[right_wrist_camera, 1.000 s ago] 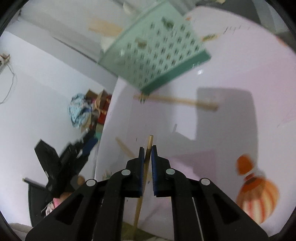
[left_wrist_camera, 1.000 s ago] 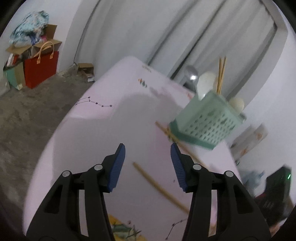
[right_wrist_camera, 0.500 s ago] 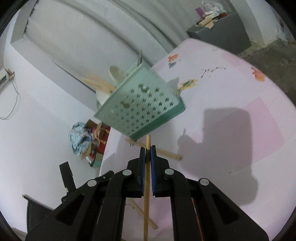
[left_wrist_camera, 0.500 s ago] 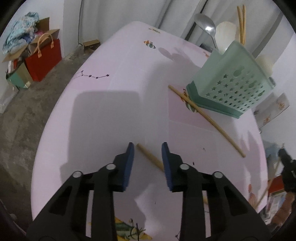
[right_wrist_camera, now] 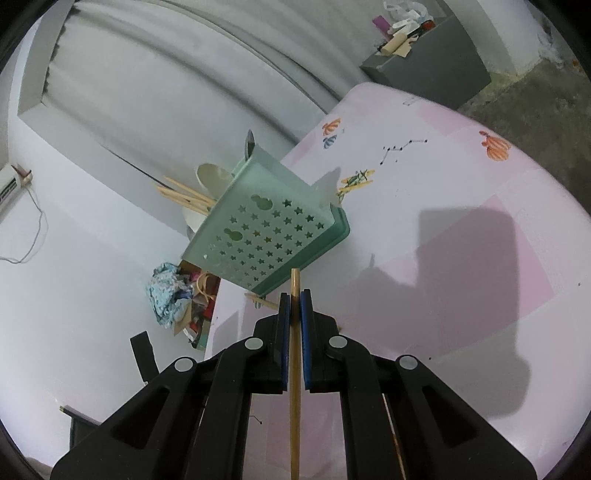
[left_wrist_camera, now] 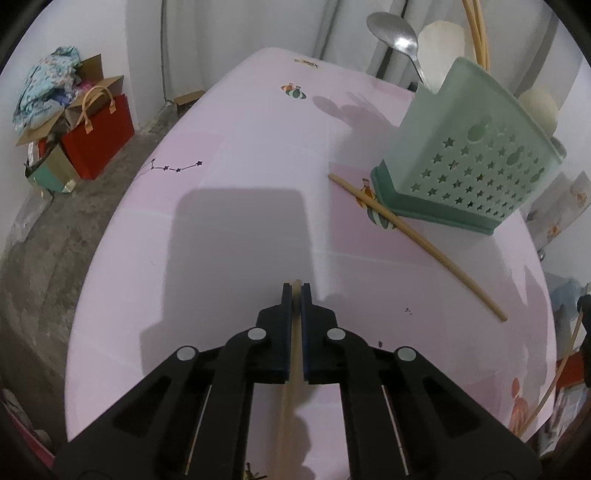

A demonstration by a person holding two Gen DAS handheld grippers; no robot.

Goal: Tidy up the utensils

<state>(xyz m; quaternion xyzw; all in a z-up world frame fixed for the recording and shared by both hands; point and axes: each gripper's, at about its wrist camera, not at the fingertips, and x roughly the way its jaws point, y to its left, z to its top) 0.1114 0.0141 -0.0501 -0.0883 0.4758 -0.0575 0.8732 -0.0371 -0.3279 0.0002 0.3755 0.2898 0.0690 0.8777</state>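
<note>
My left gripper (left_wrist_camera: 295, 290) is shut on a wooden chopstick (left_wrist_camera: 291, 369) that runs back between its blue pads, low over the pink table (left_wrist_camera: 229, 229). A second chopstick (left_wrist_camera: 417, 240) lies loose on the table against the foot of the green utensil basket (left_wrist_camera: 476, 162), which holds a metal spoon (left_wrist_camera: 399, 33), chopsticks and pale ladles. In the right wrist view my right gripper (right_wrist_camera: 294, 295) is shut on another chopstick (right_wrist_camera: 294, 369), its tip pointing at the basket (right_wrist_camera: 269, 229) from just below it.
The pink table's (right_wrist_camera: 480, 295) curved edge drops to a grey floor. A red bag (left_wrist_camera: 99, 136) and cardboard boxes stand by the far wall. A dark cabinet (right_wrist_camera: 428, 74) with clutter stands beyond the table in the right wrist view.
My left gripper came down over the chopstick lying on the table and shut on it. My right gripper, still holding its chopstick, swung up so the basket sits closer ahead.
</note>
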